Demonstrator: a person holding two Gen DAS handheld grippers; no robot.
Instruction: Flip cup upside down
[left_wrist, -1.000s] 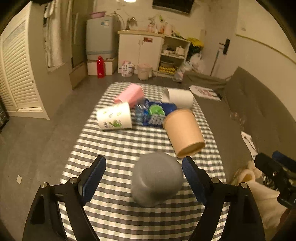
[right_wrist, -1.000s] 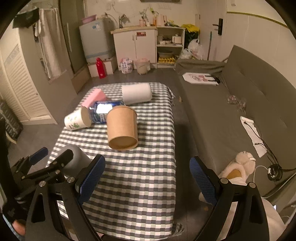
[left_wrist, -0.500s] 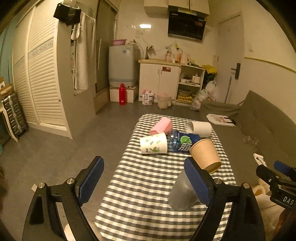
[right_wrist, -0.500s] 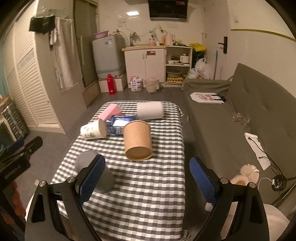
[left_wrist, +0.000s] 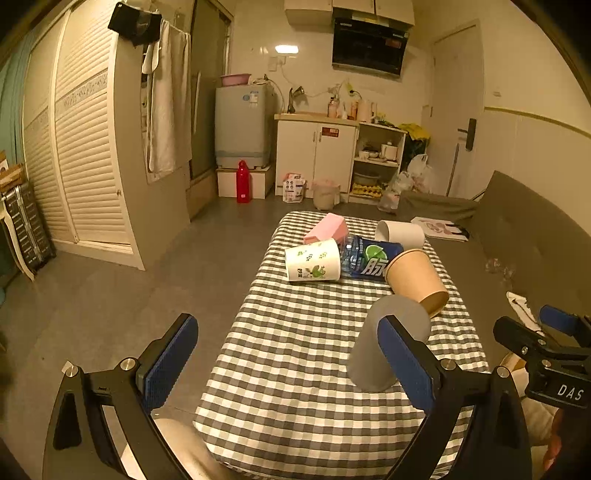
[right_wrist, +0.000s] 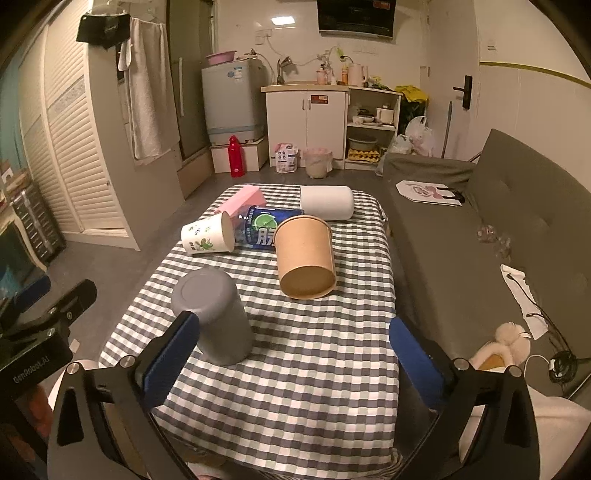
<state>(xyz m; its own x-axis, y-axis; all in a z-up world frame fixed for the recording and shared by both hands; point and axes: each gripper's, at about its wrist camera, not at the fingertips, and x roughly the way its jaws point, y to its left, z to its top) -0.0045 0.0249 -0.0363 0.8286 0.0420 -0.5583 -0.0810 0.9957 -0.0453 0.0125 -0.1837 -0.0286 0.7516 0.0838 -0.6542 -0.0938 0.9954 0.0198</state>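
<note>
A grey cup (right_wrist: 216, 317) stands upside down on the checked tablecloth, base up, near the table's front left. In the left wrist view the grey cup (left_wrist: 373, 350) is partly hidden behind my right finger. My left gripper (left_wrist: 286, 360) is open and empty, pulled back above the table's near edge. My right gripper (right_wrist: 291, 360) is open and empty, above the near end of the table; its left finger overlaps the cup in the view.
A brown paper cup (right_wrist: 304, 256), a white printed cup (right_wrist: 208, 234), a blue bottle (right_wrist: 264, 229), a pink box (right_wrist: 243, 199) and a white roll (right_wrist: 327, 202) lie on the table (right_wrist: 314, 387). A grey sofa (right_wrist: 517, 236) runs along the right.
Both grippers have pulled back and up from the table. The left gripper was around the grey cup one second ago and is now clear of it. The cup stays upside down.
</note>
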